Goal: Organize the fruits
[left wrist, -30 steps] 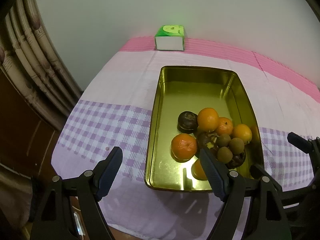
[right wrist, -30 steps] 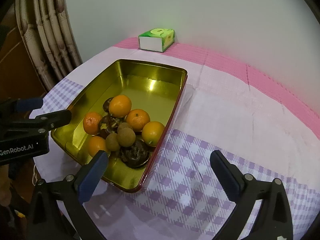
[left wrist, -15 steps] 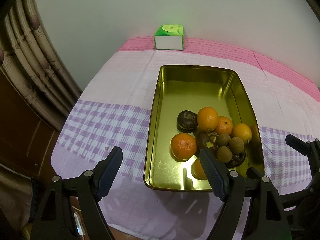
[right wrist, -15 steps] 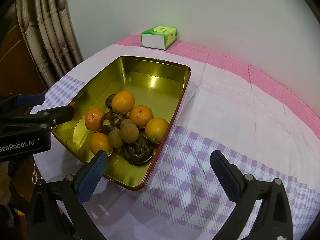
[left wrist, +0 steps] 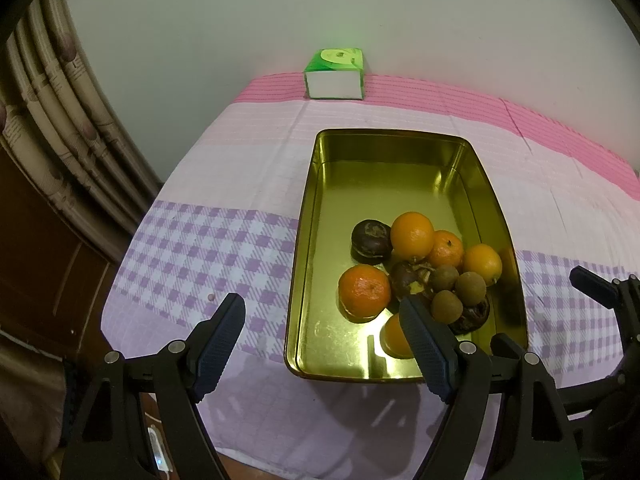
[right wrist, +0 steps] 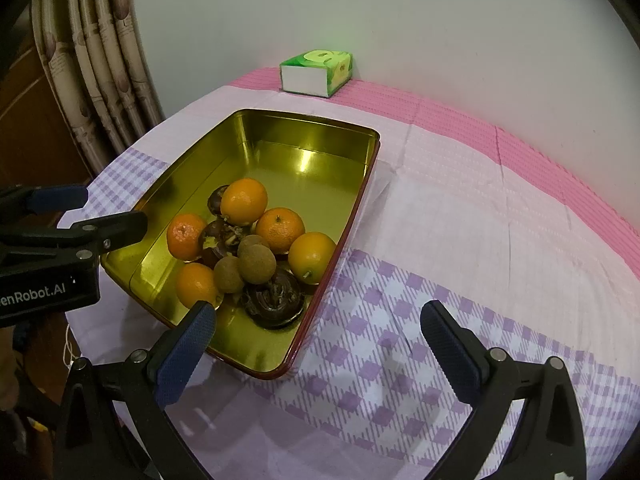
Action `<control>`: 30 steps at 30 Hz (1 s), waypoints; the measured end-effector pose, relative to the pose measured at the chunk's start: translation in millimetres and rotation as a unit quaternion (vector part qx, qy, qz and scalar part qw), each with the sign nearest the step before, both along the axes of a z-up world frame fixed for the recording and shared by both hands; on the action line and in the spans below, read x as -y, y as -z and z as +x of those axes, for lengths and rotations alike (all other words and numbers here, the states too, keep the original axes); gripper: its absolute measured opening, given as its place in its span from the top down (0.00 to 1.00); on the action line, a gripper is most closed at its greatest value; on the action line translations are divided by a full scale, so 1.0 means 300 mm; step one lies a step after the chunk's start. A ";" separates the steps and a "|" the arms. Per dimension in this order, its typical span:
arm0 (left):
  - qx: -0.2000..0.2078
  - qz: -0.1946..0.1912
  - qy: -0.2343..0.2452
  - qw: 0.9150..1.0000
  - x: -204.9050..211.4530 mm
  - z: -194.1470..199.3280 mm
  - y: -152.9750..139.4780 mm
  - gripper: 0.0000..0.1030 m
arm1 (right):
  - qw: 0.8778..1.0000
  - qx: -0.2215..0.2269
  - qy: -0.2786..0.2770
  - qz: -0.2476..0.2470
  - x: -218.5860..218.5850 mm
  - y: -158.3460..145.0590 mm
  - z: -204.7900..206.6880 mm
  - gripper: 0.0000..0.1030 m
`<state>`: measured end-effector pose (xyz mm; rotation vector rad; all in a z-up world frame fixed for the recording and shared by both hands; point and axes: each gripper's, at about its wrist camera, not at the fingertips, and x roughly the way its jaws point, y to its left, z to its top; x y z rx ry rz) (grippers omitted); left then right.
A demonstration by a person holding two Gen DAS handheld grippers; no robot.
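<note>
Right wrist view: left gripper point(right wrist: 64, 216) body at left edge carries white lettering, readable part "enRobot.AI". Green and white tissue box point(right wrist: 316, 72) at far table edge against the wall, print on it too small to read. Fruits piled in near half of gold metal tray point(right wrist: 280, 128) on pink and purple checked tablecloth point(right wrist: 460, 240): five oranges point(right wrist: 244, 201), glossy, bright; three small brown round fruits point(right wrist: 257, 263), dull skin; dark purple-brown fruits point(right wrist: 274, 298), wrinkled, one with its dried stem end up. Far half of tray bare. Right gripper point(right wrist: 318, 326) open, nothing between fingers, above tray's near right corner. Left gripper in left wrist view point(left wrist: 322, 320) also open, empty, over tray's near left rim.
</note>
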<state>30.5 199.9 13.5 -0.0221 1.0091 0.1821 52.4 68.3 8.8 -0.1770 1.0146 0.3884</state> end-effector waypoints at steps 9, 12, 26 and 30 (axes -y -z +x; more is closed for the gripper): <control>-0.001 0.001 0.001 1.000 0.005 0.000 0.002 0.23 | 1.000 -0.002 0.002 0.002 0.004 0.000 0.006 0.01; 0.000 0.001 0.001 1.000 0.005 0.001 0.002 0.23 | 1.000 -0.005 0.003 0.003 0.005 0.002 0.010 0.01; -0.001 0.001 0.001 1.000 0.009 0.000 0.006 0.23 | 1.000 -0.006 0.002 0.002 0.003 0.008 0.009 0.01; -0.001 0.002 0.001 1.000 0.009 0.000 0.006 0.23 | 1.000 -0.006 0.001 0.002 0.002 0.011 0.008 0.01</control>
